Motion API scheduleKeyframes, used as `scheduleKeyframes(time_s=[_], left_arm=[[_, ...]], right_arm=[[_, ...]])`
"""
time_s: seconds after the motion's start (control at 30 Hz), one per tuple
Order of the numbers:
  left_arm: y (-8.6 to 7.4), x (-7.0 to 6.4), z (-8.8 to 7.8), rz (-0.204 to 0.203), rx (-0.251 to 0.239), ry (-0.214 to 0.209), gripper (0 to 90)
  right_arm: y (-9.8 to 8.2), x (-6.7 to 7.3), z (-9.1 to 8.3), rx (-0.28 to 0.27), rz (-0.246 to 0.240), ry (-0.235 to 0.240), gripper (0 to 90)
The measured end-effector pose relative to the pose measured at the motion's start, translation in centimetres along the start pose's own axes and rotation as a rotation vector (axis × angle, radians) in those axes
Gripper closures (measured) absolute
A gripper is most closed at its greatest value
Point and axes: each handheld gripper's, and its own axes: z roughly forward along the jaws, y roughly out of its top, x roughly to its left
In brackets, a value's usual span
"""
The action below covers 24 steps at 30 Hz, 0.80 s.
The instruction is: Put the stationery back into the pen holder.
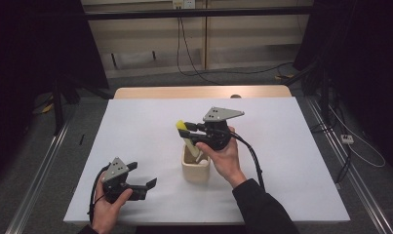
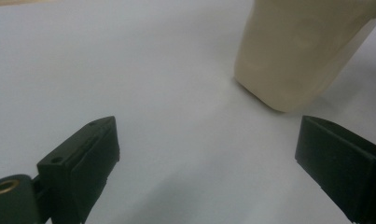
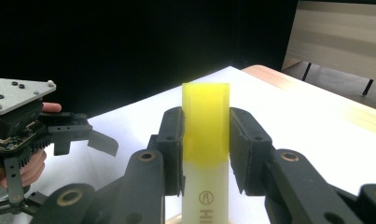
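Right gripper (image 1: 189, 130): one, jaws closed partway on a yellow-capped cream stick (image 3: 206, 140), pads pressing both sides just below the cap; the stick stands tilted, its lower end inside a cream holder (image 1: 195, 168) at mid-table.
Left gripper (image 1: 144, 176): one, jaws spread wide, nothing between them; bare tabletop shows between its pads in the left gripper view.

Surroundings: one white table (image 1: 135, 126) with a wooden strip along its far edge; dark curtains either side; cables on the floor beyond. The holder (image 2: 297, 51) is just beyond the left gripper's jaws, apart from them. Nothing else lies on the table near the holder.

Pose: right hand (image 1: 225, 157) reaches over the holder from the near side, gripper pointing left and level, grey plate on top. Left hand (image 1: 108, 204) rests low at the near left corner, gripper aimed toward the holder.

Count: two grippers, one stick, one holder.
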Motion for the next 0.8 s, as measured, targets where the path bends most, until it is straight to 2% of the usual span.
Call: scheduleKeyframes(time_s=[0.5,0.53,0.6,0.7,0.73,0.8], left_arm=[[0.0,0.0,0.0,0.002,-0.002,-0.001,6.3],[0.0,0.0,0.0,0.003,-0.003,-0.003,6.3],[0.0,0.0,0.0,0.003,-0.003,-0.003,6.3],[0.0,0.0,0.0,0.001,-0.001,-0.001,6.3],[0.0,0.0,0.0,0.001,-0.001,-0.001,6.3],[0.0,0.0,0.0,0.002,-0.002,0.0,6.3]], right_arm=[[-1.1,-0.2,0.3,0.051,0.008,0.025,67.2],[-1.1,-0.2,0.3,0.06,0.001,0.031,64.5],[-1.2,-0.3,0.2,0.064,-0.002,0.027,43.6],[-1.1,-0.2,-0.2,0.086,-0.016,0.009,26.9],[-1.1,-0.2,-0.4,0.092,-0.017,-0.003,21.8],[-1.1,-0.4,-1.0,0.098,-0.018,-0.018,20.0]])
